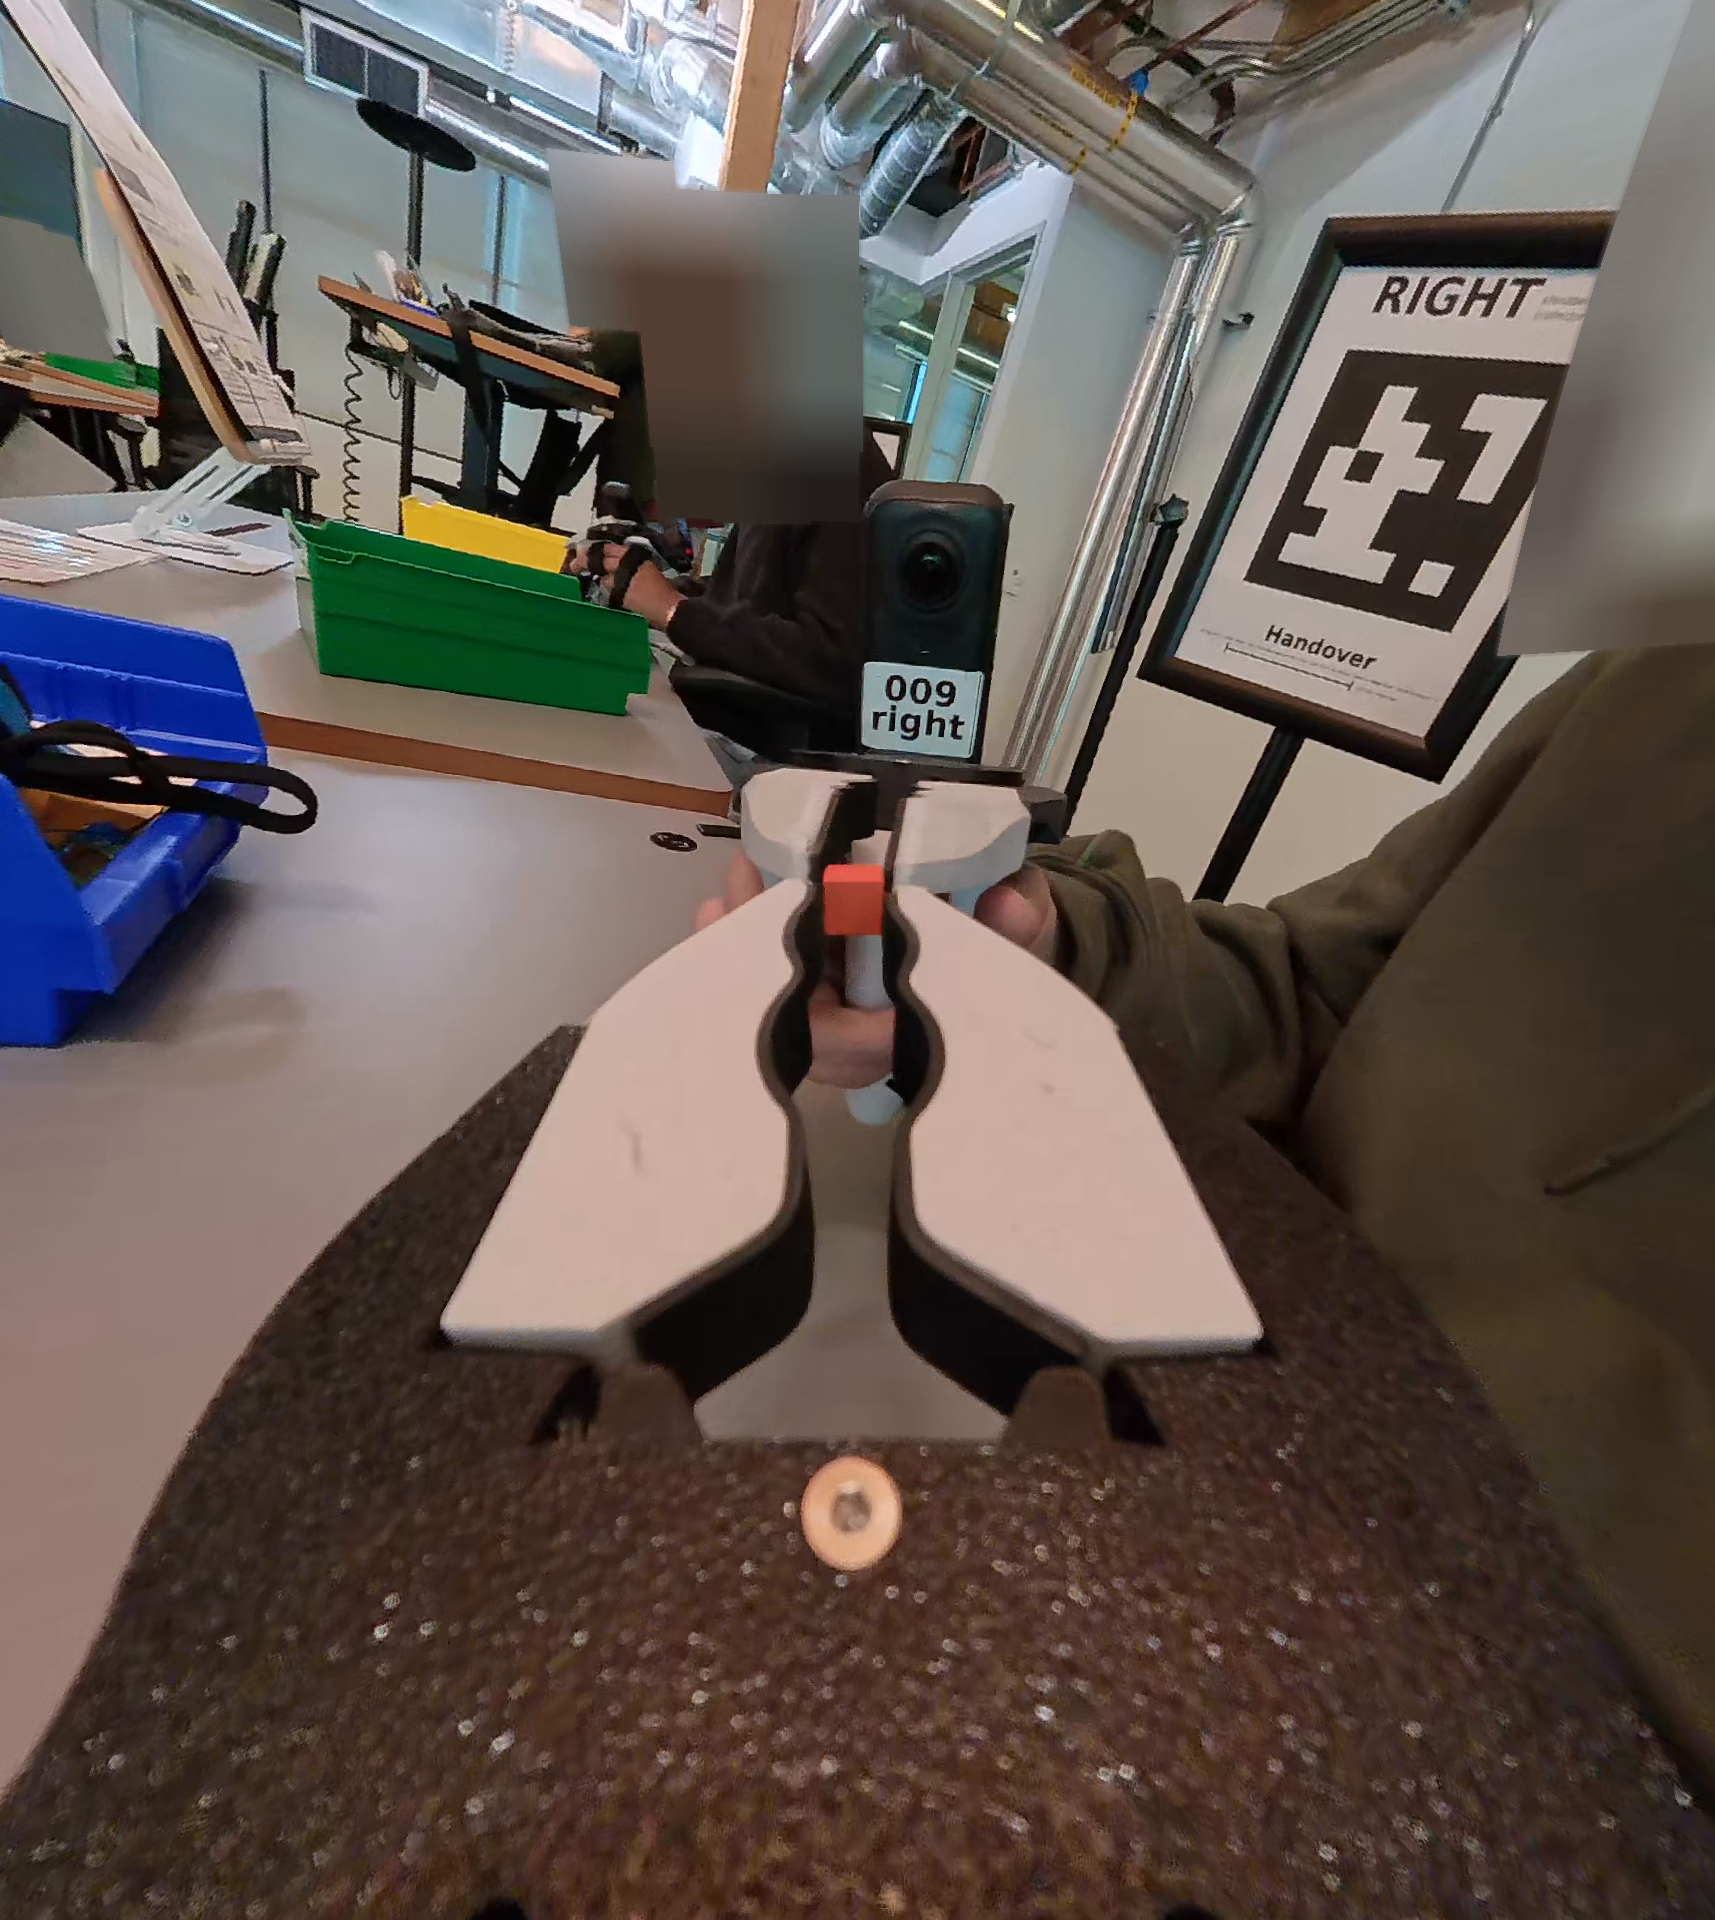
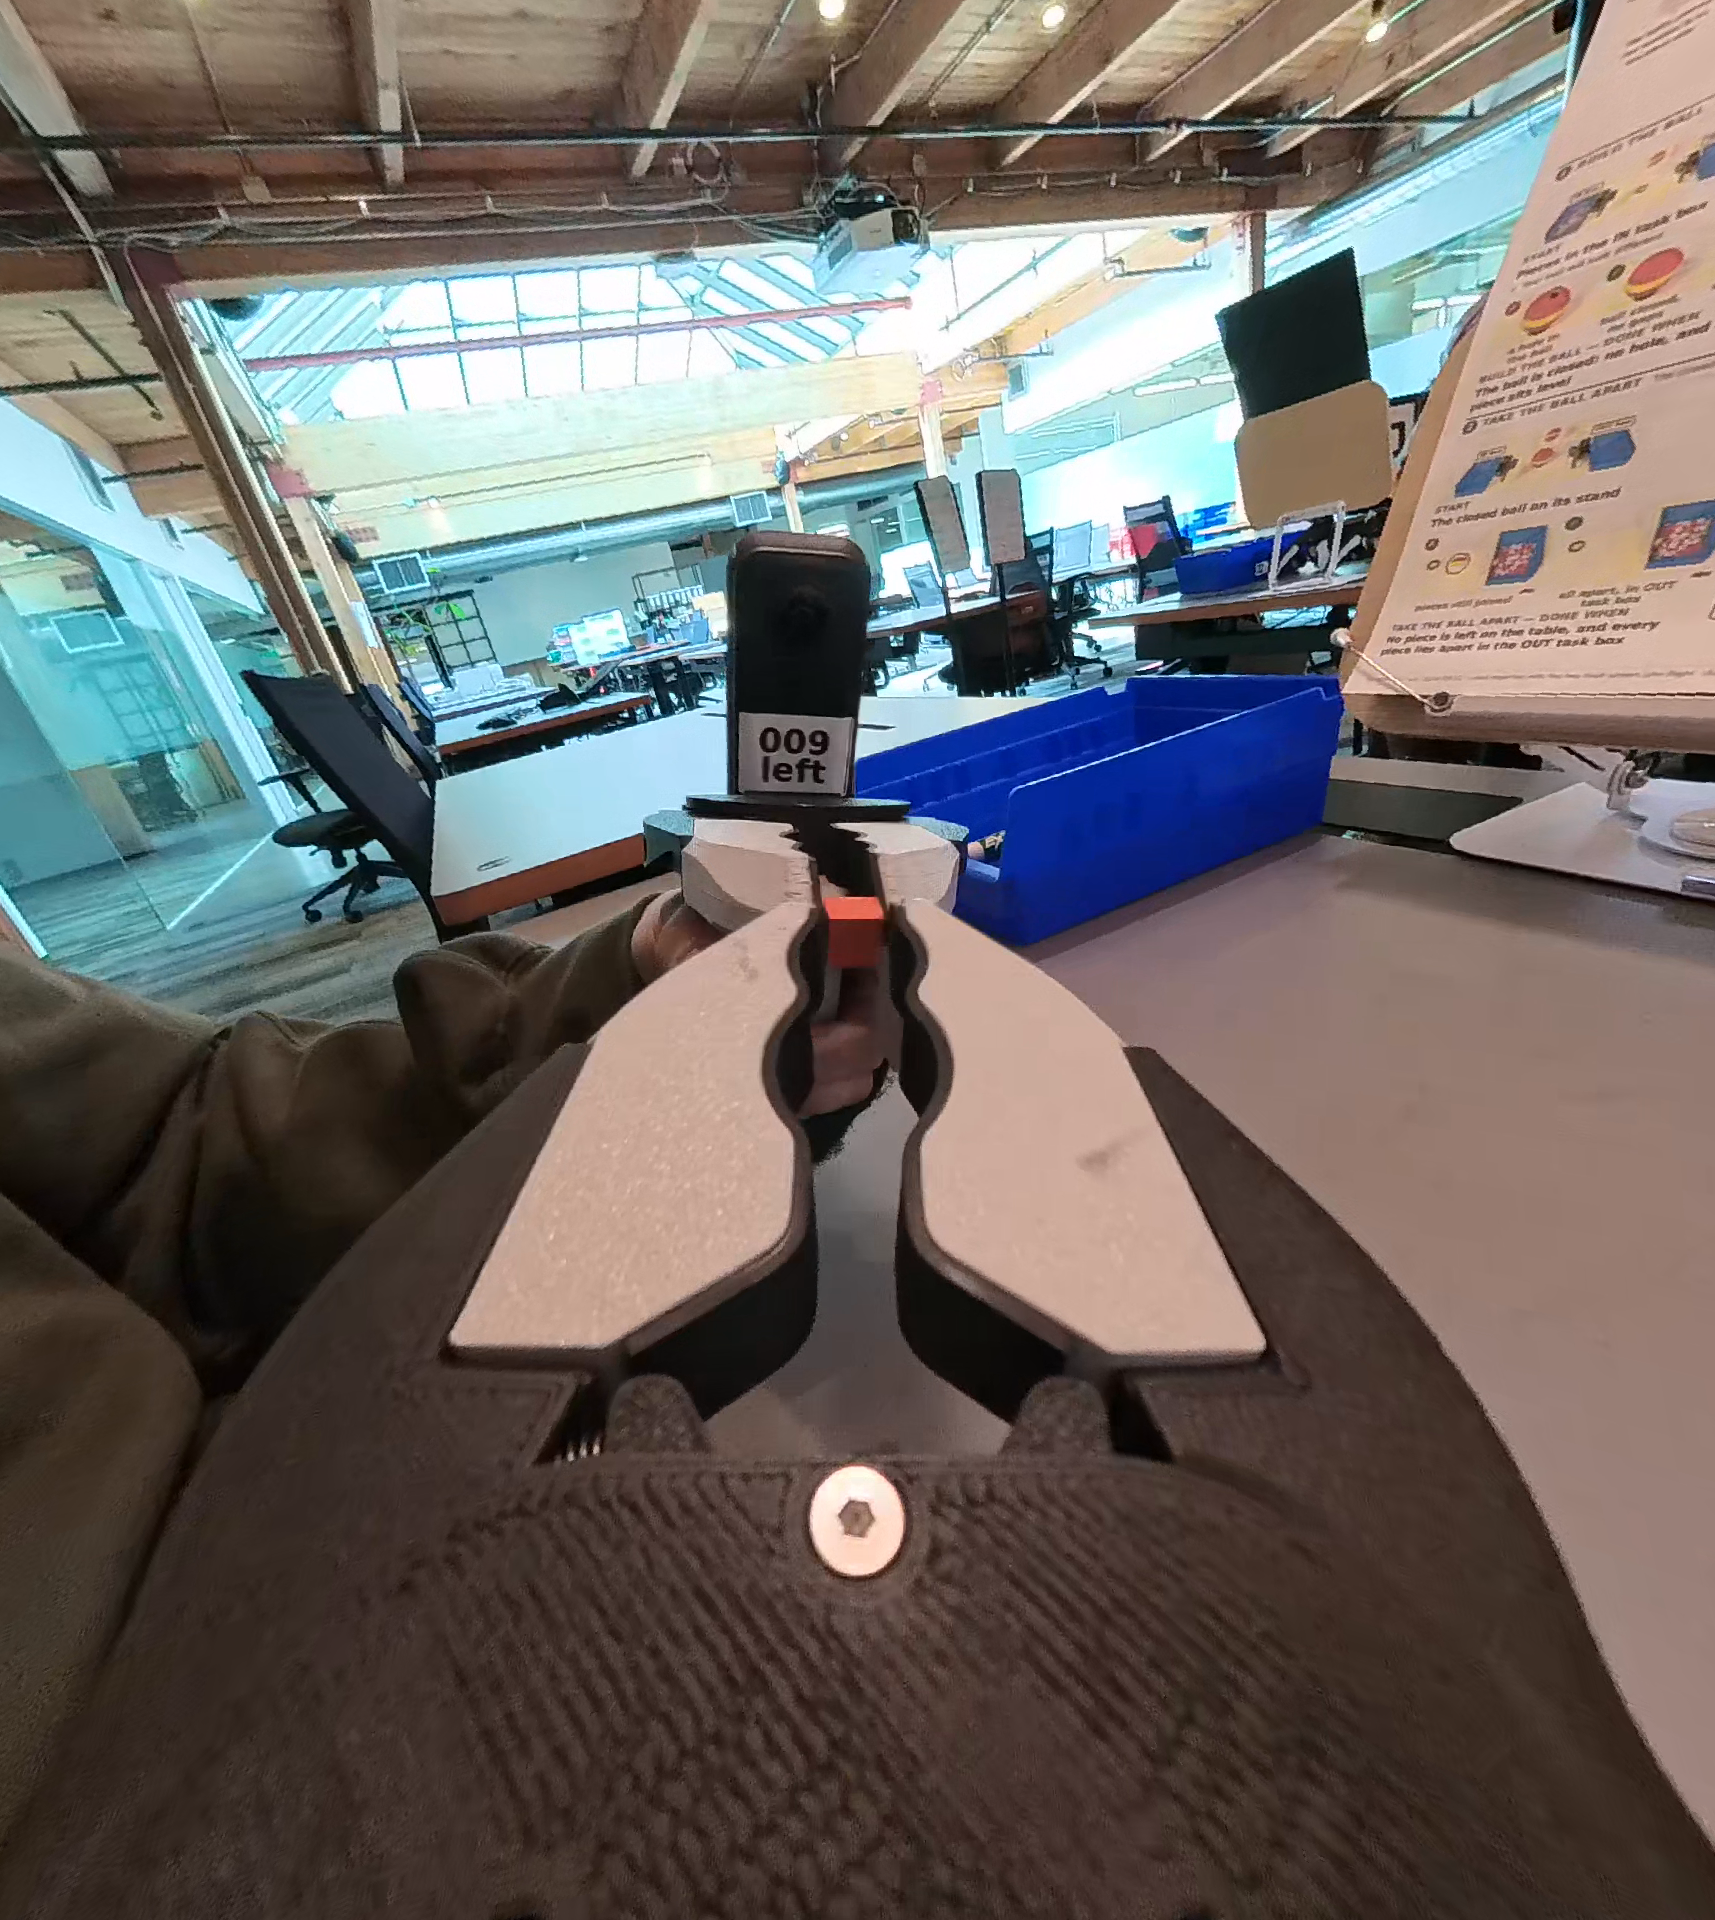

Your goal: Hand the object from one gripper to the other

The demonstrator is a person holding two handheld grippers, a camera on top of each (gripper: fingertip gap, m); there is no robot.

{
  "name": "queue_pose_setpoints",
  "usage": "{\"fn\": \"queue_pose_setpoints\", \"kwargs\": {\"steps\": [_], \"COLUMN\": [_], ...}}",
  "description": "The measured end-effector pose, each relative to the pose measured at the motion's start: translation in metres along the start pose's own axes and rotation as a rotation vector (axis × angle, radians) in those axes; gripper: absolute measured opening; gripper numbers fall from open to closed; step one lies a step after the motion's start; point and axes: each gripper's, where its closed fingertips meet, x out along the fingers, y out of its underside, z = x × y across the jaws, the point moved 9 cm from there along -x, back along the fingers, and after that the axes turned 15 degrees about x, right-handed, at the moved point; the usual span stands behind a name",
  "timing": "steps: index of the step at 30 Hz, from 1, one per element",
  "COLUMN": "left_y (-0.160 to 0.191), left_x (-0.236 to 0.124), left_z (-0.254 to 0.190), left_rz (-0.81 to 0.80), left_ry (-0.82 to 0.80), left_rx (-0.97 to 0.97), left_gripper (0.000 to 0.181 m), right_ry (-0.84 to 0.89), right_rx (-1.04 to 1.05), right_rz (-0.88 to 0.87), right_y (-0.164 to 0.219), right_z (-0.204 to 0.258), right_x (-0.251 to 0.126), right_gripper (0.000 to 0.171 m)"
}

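A small orange block [image 1: 851,902] sits between the two grippers, which face each other tip to tip above the grey table [image 1: 365,1039]. My left gripper [image 1: 851,914] has its jaws closed in on the block's sides. My right gripper [image 1: 868,831] faces it from beyond, with its narrow gap at the same block. In the right wrist view, the right gripper [image 2: 853,925] pinches the orange block [image 2: 854,930], and the left gripper [image 2: 837,862] stands just behind it. Both appear to hold the block at once. A hand in an olive sleeve [image 1: 1248,987] grips each handle.
A blue bin [image 1: 53,831] with black straps stands on the left, with green [image 1: 468,623] and yellow [image 1: 479,530] bins behind it. A framed sign on a stand [image 1: 1404,499] is at the right. In the right wrist view, a blue bin [image 2: 1123,790] and an instruction board [image 2: 1611,416] stand at the right.
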Motion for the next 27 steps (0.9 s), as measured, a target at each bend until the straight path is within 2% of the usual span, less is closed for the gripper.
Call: {"fn": "queue_pose_setpoints", "kwargs": {"steps": [7, 11, 13, 15, 17, 20, 24, 27], "left_y": [0.0, -0.003, -0.006, -0.009, -0.013, -0.014, -0.011, -0.009], "left_x": [0.0, 0.001, 0.0, 0.0, 0.001, 0.006, 0.014, 0.019], "left_z": [-0.002, 0.001, 0.003, 0.006, 0.006, 0.004, -0.002, -0.004], "left_rz": [0.013, 0.033, 0.057, 0.082, 0.099, 0.216, 0.436, 0.453], "left_ry": [0.01, -0.087, -0.186, -0.26, -0.315, -0.378, -0.461, -0.458], "left_rx": [0.032, 0.056, 0.07, 0.022, -0.043, -0.062, 0.011, 0.02], "left_gripper": [0.01, 0.014, 0.019, 0.023, 0.024, 0.024, 0.023, 0.021], "right_ry": [-0.027, 0.08, 0.208, 0.333, 0.423, 0.529, 0.606, 0.622], "right_rx": [-0.038, -0.107, -0.225, -0.433, -0.649, -0.909, -1.063, -1.147], "right_rz": [0.023, -0.031, -0.056, -0.017, 0.046, 0.175, 0.28, 0.339], "right_y": [0.0, -0.005, -0.008, -0.008, -0.005, 0.004, 0.014, 0.02], "right_z": [0.001, 0.0, -0.002, 0.0, 0.005, 0.009, 0.009, 0.01], "right_x": [-0.001, -0.003, -0.008, -0.01, -0.007, 0.0, 0.006, 0.01], "right_gripper": [0.01, 0.01, 0.01, 0.01, 0.01, 0.01, 0.01, 0.01]}}
